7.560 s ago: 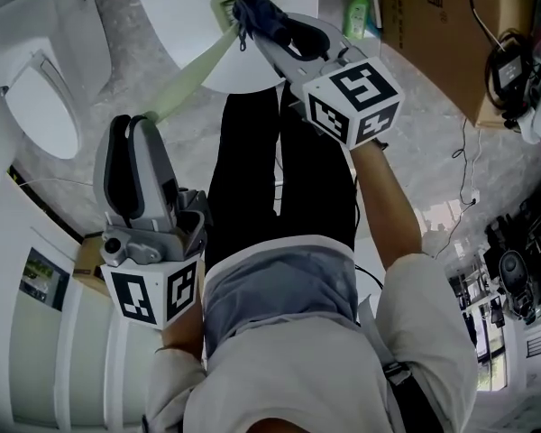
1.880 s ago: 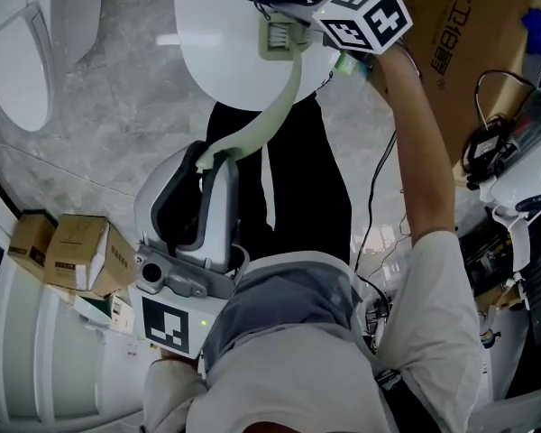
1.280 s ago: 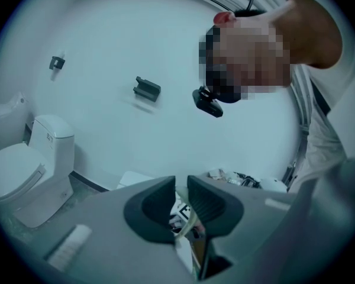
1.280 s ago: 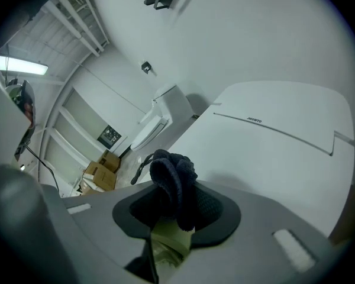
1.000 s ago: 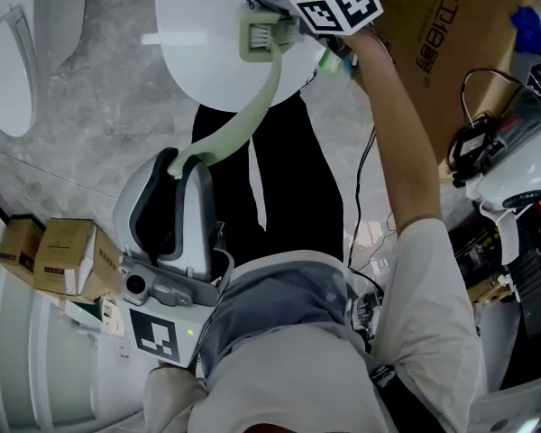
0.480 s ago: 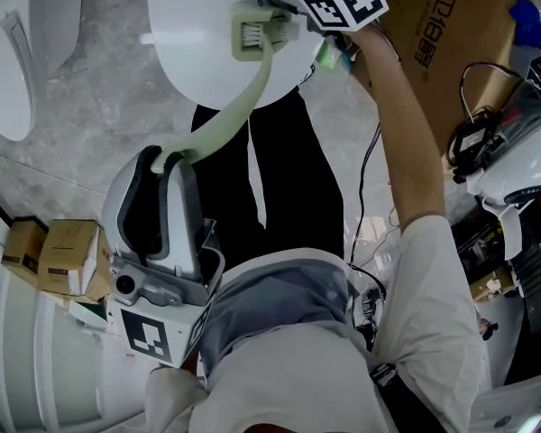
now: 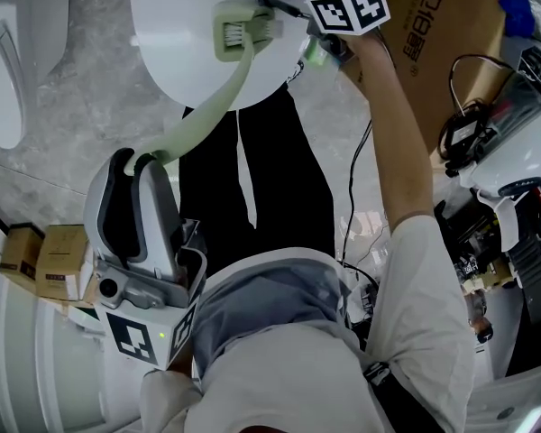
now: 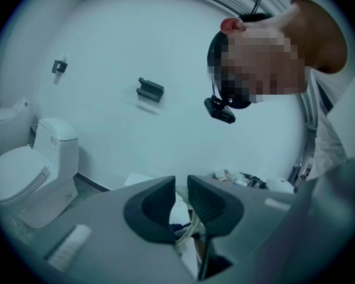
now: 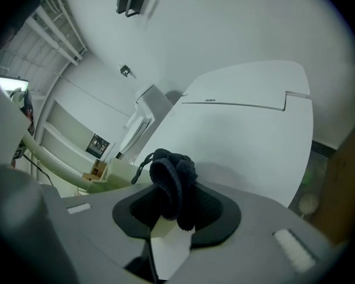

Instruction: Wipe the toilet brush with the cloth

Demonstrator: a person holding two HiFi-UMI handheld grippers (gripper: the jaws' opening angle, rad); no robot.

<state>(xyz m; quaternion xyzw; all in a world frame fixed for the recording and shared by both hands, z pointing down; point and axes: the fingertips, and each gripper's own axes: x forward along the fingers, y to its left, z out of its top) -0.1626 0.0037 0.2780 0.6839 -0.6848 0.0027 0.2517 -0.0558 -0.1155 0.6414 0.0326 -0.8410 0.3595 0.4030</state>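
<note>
The left gripper (image 8: pixel 181 188) has its fingers (image 8: pixel 151 209) pinched onto the handle end of the pale green toilet brush (image 7: pixel 207 106). The handle curves up to the bristled head, which is held above a white toilet lid (image 7: pixel 171 52). The right gripper (image 9: pixel 176 205) is clamped on a bunched dark cloth (image 9: pixel 171 173), just beside that head. The brush looks light, stiff and probably slick, best gripped at the handle. The cloth looks soft and limp.

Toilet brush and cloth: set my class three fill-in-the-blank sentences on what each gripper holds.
The left gripper is shut on the handle of the ___. The right gripper grips a dark ___ between its jaws. The long-handled tool's head and handle are pale ___.
Missing words: toilet brush; cloth; green.
</note>
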